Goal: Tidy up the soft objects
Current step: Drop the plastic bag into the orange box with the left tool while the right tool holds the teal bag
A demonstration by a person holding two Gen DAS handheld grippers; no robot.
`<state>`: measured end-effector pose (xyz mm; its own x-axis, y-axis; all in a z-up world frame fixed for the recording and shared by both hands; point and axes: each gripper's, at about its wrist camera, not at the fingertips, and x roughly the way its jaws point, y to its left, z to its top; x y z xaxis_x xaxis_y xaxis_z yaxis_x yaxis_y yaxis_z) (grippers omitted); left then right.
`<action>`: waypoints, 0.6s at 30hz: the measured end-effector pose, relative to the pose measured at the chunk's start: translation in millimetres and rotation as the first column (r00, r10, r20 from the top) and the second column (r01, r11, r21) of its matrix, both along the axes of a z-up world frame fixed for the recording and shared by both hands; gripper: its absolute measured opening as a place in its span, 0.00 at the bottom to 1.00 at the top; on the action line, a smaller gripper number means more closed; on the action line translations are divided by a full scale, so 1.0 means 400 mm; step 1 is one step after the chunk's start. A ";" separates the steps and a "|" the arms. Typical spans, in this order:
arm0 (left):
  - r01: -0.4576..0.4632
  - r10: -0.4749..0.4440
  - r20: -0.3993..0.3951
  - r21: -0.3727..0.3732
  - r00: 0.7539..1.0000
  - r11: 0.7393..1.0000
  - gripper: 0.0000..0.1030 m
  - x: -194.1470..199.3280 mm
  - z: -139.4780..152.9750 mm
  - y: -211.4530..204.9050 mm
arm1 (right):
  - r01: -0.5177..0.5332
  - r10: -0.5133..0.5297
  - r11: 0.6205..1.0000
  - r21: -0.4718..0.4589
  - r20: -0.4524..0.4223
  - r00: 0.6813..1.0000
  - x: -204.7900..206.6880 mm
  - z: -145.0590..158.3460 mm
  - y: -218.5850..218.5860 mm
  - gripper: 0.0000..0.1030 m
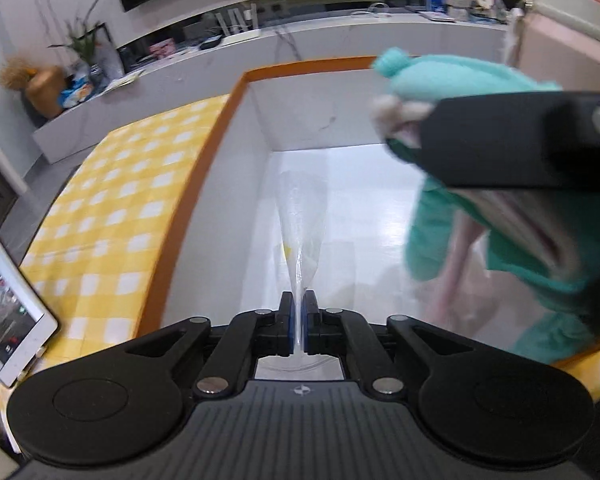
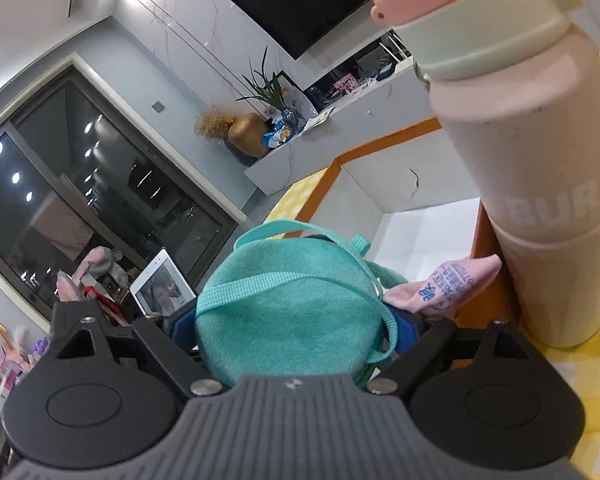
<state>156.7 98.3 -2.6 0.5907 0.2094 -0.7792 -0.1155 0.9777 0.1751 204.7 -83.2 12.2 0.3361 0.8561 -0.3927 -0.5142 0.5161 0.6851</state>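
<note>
A white box with an orange rim [image 1: 228,120] stands on a yellow checked cloth. My left gripper [image 1: 299,320] is above its near end, shut on a thin clear plastic bag [image 1: 300,216] that fans forward over the box floor. My right gripper [image 2: 292,320] is shut on a teal plush toy [image 2: 288,296] with woven straps, its blue pads on either side. In the left wrist view the plush toy [image 1: 452,80] hangs over the right side of the box, with a black finger [image 1: 500,144] of the right gripper across it. A pink fabric piece [image 2: 448,288] with blue print sticks out beside the toy.
A tall pink bottle [image 2: 540,160] stands on the cloth just right of the box rim [image 2: 320,188], close to my right gripper. A white tablet [image 1: 8,300] leans at the table's left edge. The checked cloth [image 1: 112,220] runs left of the box. A long counter lies behind.
</note>
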 end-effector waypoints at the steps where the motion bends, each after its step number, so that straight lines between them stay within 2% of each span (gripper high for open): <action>1: -0.013 0.013 0.001 0.010 1.000 1.000 0.08 0.001 -0.001 0.001 | 0.002 -0.002 1.000 -0.005 0.003 1.000 0.004 0.003 -0.001 0.86; 7: -0.059 0.059 -0.003 -0.049 0.998 0.997 0.20 0.006 0.000 0.025 | 0.020 -0.020 1.000 -0.005 -0.008 1.000 0.030 0.006 -0.003 0.86; 11: -0.068 0.068 0.015 -0.042 0.998 0.997 0.54 0.006 0.001 0.031 | 0.026 -0.026 0.999 -0.021 0.020 0.999 0.020 0.011 -0.010 0.86; 13: -0.048 0.050 0.031 -0.064 0.998 0.997 0.63 -0.002 0.005 0.032 | 0.029 -0.028 0.999 -0.020 0.028 0.999 0.016 0.014 -0.009 0.86; 15: -0.002 0.011 0.069 -0.129 0.998 0.992 0.77 -0.013 0.014 0.044 | 0.023 -0.022 1.000 -0.019 0.033 0.999 0.014 0.015 -0.007 0.86; 18: 0.044 -0.007 0.154 -0.238 0.988 0.970 0.87 -0.034 0.028 0.070 | 0.020 -0.019 1.000 -0.021 0.036 0.999 0.014 0.013 -0.013 0.85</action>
